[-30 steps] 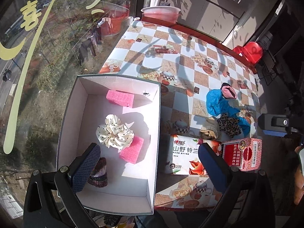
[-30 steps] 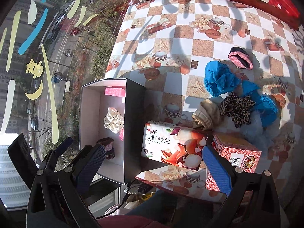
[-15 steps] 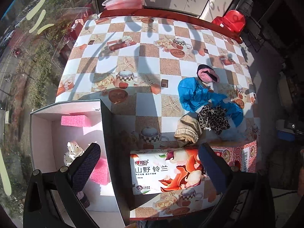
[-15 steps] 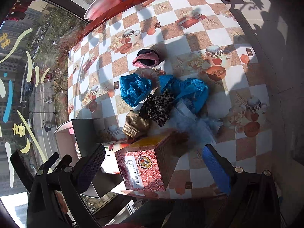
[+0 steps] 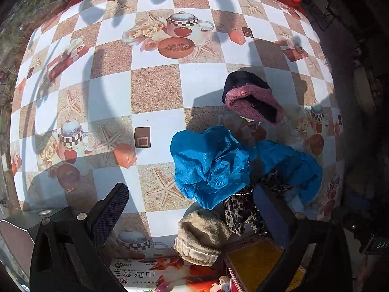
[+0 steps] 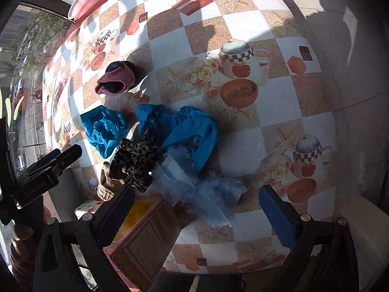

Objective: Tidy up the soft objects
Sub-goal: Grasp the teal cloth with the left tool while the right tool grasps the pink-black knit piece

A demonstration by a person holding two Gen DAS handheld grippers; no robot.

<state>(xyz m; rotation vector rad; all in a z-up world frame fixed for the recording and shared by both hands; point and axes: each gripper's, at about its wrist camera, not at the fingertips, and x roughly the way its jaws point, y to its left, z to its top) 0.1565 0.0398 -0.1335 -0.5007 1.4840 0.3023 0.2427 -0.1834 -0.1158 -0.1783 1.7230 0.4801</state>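
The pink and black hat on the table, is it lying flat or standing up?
Lying on its side: the pink and black hat rests on the checked tablecloth, opening facing sideways, apart from the blue cloth.

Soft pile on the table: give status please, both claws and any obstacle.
Left claw open, empty. Right claw open, empty, above pale blue fluff. Leopard scrunchie, blue covers tangled together. Red box close under right claw.

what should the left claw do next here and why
Probably ease the left claw down and forward onto the tan knit hat. It is open and empty, and the hat lies nearest, just below the leopard scrunchie and blue cloth, all on the table.
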